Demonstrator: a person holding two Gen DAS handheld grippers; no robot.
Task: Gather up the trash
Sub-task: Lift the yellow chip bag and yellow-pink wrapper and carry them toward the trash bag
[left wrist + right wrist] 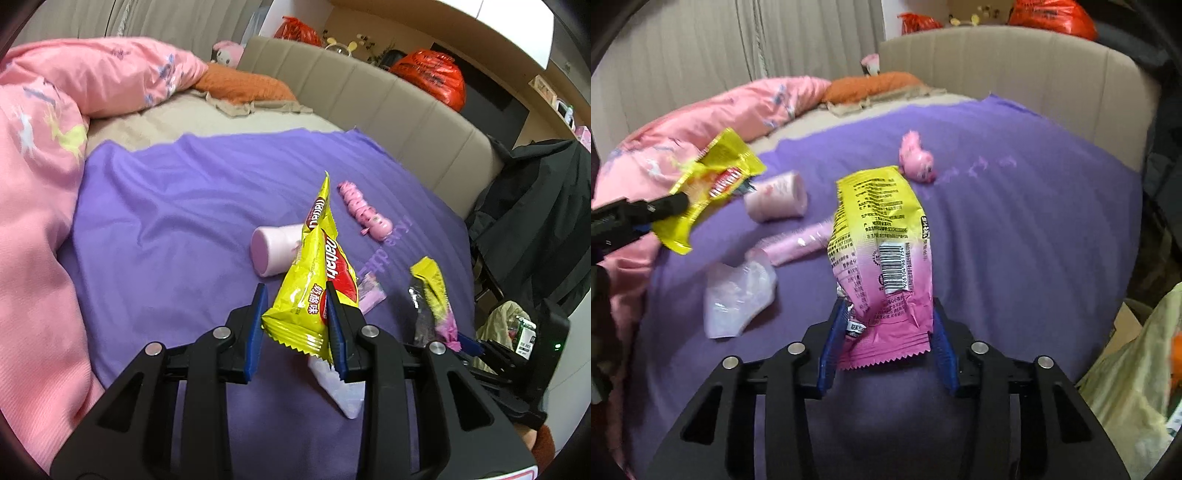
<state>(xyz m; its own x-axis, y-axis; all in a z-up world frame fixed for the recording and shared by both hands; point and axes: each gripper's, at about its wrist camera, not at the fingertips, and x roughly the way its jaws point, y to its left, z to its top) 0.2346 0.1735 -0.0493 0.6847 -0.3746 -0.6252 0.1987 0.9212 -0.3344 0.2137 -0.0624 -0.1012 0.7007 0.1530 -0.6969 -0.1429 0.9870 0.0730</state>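
Note:
My left gripper [295, 291] is shut on a yellow and red snack bag [314, 280] and holds it above the purple sheet [166, 206]; the bag also shows in the right wrist view [713, 184]. My right gripper [886, 310] is shut on a yellow and pink wrapper [882, 251], also seen in the left wrist view [434, 295]. On the sheet lie a pink cup [775, 197] on its side, a pink tube [798, 243], a clear plastic scrap [737, 295] and a pink toy [918, 158].
A pink quilt [40, 184] lies along the left. A beige padded bed frame [388, 96] runs behind the sheet. An open pale trash bag [1134, 384] sits at the right, beside a dark chair with clothes [535, 206]. Red bags [432, 74] stand behind.

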